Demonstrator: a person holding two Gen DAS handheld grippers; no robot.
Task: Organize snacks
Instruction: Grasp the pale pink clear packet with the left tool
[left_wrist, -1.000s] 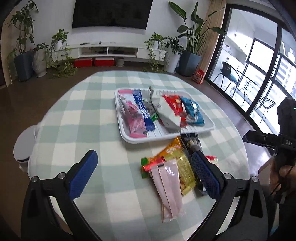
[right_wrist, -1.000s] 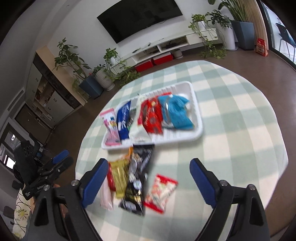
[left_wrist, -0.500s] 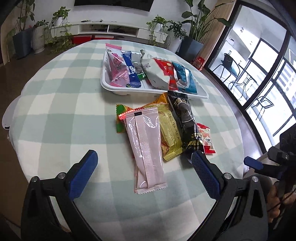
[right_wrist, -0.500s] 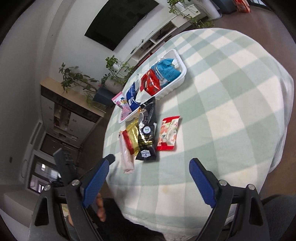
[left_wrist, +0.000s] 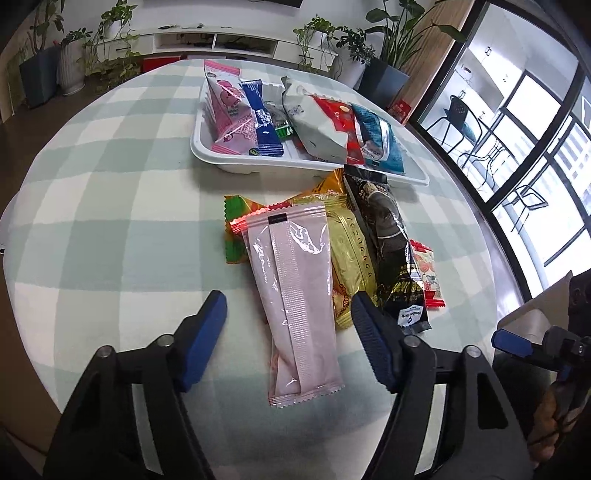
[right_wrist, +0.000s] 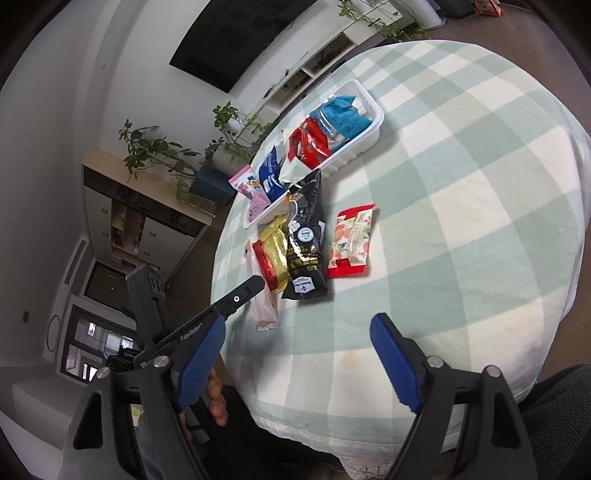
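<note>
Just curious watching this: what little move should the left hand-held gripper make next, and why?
Probably finish closing on the pale pink packet. The left hand-held gripper is closing with that packet between its pads, not yet pinched, and the white tray awaits.

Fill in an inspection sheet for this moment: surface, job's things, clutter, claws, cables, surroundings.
Surface: round table under a green-and-white check cloth.
Job's things: white tray holding several packets; loose beside it lie a pink packet, gold packet, black packet and red-white packet.
Clutter: nothing seen.
Claws: left claw closing astride the pink packet, pads not touching; right claw closing, nothing between.
Cables: nothing seen.
Surroundings: potted plants, wall television, glass doors.
</note>
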